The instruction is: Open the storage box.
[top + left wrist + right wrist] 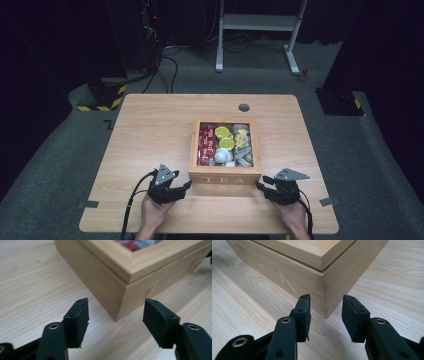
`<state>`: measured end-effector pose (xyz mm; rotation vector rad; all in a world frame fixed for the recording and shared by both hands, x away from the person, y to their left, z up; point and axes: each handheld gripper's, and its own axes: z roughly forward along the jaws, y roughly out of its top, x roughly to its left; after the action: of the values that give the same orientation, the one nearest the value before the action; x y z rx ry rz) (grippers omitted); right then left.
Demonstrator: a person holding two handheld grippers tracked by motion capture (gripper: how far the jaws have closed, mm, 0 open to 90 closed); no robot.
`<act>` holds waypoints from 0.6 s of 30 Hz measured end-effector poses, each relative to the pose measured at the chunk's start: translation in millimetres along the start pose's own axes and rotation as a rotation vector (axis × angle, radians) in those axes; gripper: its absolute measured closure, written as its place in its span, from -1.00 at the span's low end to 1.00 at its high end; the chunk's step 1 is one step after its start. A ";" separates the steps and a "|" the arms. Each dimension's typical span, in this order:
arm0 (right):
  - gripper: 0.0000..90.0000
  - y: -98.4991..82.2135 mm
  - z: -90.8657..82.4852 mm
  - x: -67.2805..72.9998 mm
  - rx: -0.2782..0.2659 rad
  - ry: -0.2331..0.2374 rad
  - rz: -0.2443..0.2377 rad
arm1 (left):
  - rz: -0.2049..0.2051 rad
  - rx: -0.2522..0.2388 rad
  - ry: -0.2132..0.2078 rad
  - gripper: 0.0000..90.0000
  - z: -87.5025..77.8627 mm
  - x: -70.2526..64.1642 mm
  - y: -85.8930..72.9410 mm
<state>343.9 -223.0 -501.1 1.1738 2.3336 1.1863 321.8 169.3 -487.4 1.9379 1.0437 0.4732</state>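
While my left gripper (186,185) and right gripper (260,185) gape empty at the square wooden tea box's (225,178) front corners, the pale wooden table (150,130) under it sits on grey carpet (60,150) in a dark room.

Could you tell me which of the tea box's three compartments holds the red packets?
The left compartment of the tea box: red packets fill it, while the middle holds yellow-green rounds and the right greyish packets.

we see the table (150,125) evenly lit from above while the room around it lies nearly black. the high view is soft and grainy. in both gripper views the box (140,272) blurs toward its far edges, casting faint shadows on the wood.
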 end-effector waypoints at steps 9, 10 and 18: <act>0.33 1.5 1.8 0.3 0.004 0.001 -0.011 | -0.001 0.000 -0.019 0.16 5.6 -3.5 10.4; 0.33 1.6 1.9 0.4 0.004 0.000 -0.010 | 0.001 0.003 -0.019 0.17 6.8 -3.9 11.6; 0.37 3.0 2.7 1.3 0.007 0.009 -0.016 | 0.000 0.019 -0.025 0.31 10.3 -5.3 17.2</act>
<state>346.2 -219.5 -500.4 1.1530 2.3513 1.1811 333.9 154.9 -478.6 1.9553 1.0353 0.4392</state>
